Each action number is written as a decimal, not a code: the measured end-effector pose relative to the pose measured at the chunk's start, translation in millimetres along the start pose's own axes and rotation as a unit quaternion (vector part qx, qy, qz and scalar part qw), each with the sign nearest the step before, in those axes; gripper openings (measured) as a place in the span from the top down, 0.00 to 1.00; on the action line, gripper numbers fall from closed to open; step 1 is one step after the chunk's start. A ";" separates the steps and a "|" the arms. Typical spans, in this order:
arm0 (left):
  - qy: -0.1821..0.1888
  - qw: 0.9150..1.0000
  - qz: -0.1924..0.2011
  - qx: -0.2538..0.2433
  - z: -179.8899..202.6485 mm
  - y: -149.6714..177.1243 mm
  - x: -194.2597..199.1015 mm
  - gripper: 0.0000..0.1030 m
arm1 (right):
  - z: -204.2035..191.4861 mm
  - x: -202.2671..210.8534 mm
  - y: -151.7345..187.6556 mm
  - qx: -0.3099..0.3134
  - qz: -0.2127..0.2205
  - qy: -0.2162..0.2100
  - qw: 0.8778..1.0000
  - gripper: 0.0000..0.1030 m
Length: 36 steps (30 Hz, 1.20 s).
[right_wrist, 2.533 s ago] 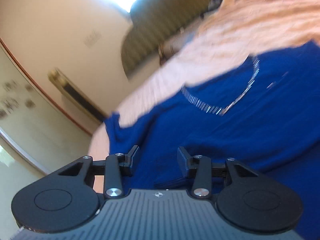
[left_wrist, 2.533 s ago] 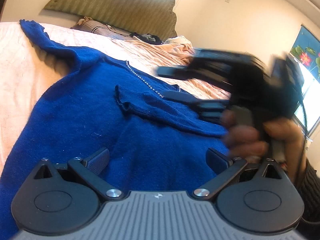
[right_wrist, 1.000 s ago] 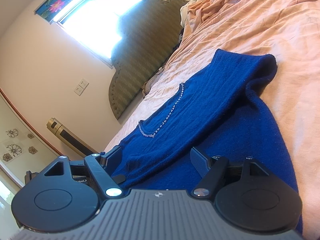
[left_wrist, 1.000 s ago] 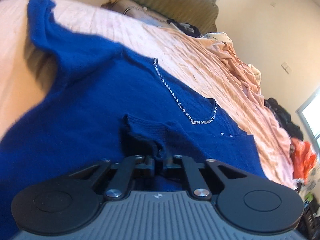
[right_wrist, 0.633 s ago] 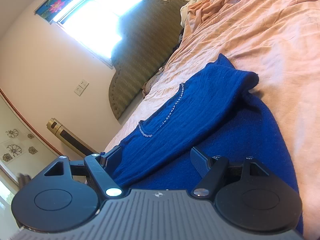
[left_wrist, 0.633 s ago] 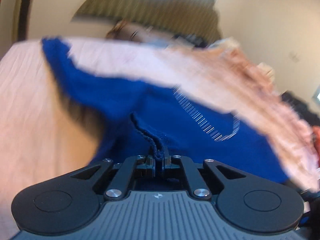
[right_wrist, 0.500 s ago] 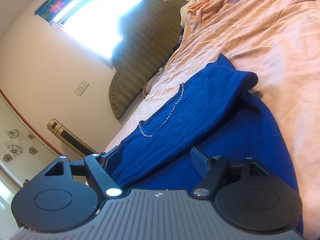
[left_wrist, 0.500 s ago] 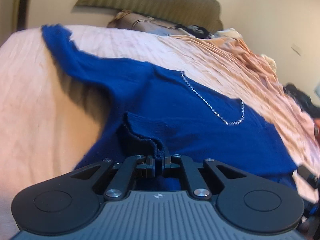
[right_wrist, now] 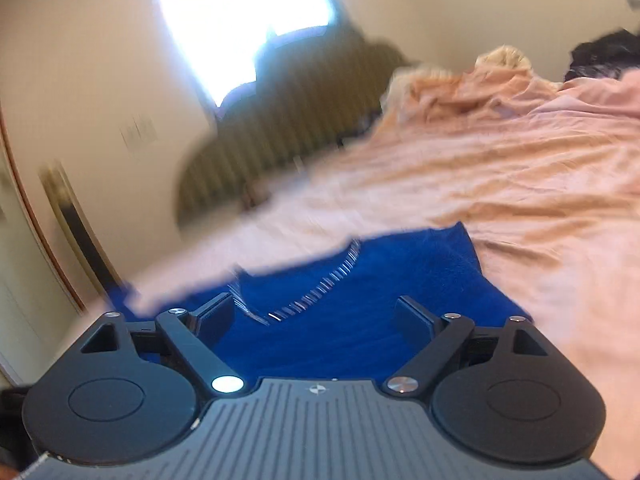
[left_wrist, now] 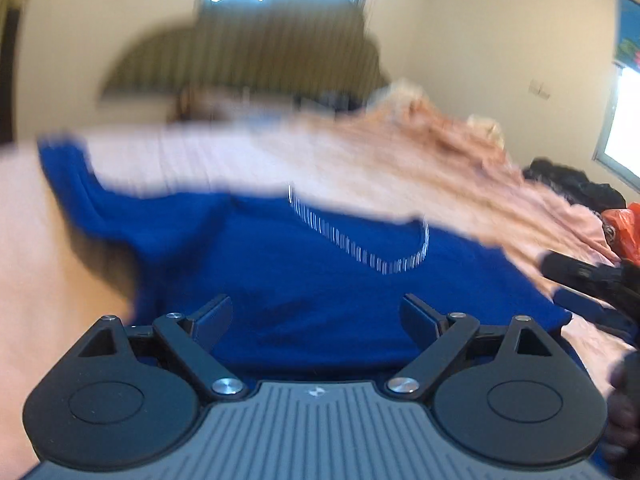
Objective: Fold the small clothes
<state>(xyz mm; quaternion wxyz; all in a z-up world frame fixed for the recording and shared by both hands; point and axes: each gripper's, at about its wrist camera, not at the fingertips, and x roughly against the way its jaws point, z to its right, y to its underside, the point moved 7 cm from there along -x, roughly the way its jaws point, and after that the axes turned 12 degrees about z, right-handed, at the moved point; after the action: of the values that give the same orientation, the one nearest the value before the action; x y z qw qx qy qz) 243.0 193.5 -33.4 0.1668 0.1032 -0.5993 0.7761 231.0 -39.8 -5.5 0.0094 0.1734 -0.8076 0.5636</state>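
Observation:
A blue knit sweater (left_wrist: 320, 280) with a sparkly neckline trim (left_wrist: 360, 252) lies on the peach bedsheet (left_wrist: 380, 168). One sleeve (left_wrist: 80, 184) stretches out to the left. My left gripper (left_wrist: 316, 316) hovers open just above the sweater's body with nothing between its fingers. The right wrist view shows the same sweater (right_wrist: 360, 300), its far side folded in with an edge (right_wrist: 468, 248) against the sheet. My right gripper (right_wrist: 314, 316) is open over the sweater near the neckline. The other gripper's black body (left_wrist: 588, 276) shows at the right in the left wrist view. Both views are motion-blurred.
An olive headboard (left_wrist: 248, 60) and window stand behind the bed. Rumpled peach bedding (right_wrist: 500, 92) is piled toward the back right. Dark clothes (left_wrist: 572, 184) and an orange item (left_wrist: 624, 232) lie at the bed's right side. A hand (left_wrist: 624, 420) holds the other gripper.
My left gripper has let go of the sweater's sleeve fold and opened wide. Both grippers have moved and now point more level, toward the headboard.

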 end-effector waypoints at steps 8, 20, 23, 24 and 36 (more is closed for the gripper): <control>0.069 0.996 -0.018 0.049 -24.5 8.7 -2.2 0.11 | 17.4 -51.2 33.5 0.095 -0.086 0.069 0.989 0.04; -0.056 0.931 0.114 0.343 -257.0 -88.5 -18.8 0.02 | 22.9 -49.0 23.8 0.043 -0.068 0.051 0.995 0.03; -0.055 0.903 0.134 0.405 -298.4 -99.1 -41.4 0.04 | 24.9 -47.6 22.9 0.030 -0.063 0.047 0.996 0.03; -0.050 0.903 0.135 0.405 -301.9 -104.1 -48.4 0.04 | 25.8 -47.1 22.5 0.025 -0.061 0.046 0.997 0.03; -0.143 0.958 0.070 0.238 -289.9 -98.4 -83.7 0.91 | 29.9 -45.9 20.0 0.002 -0.049 0.042 0.998 0.04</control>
<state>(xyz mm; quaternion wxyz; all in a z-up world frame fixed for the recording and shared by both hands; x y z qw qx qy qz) 369.4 484.2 -50.9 -0.0050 0.2072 -0.4204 0.8834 273.7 -48.6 -44.1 0.0705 0.1894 -0.7956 0.5711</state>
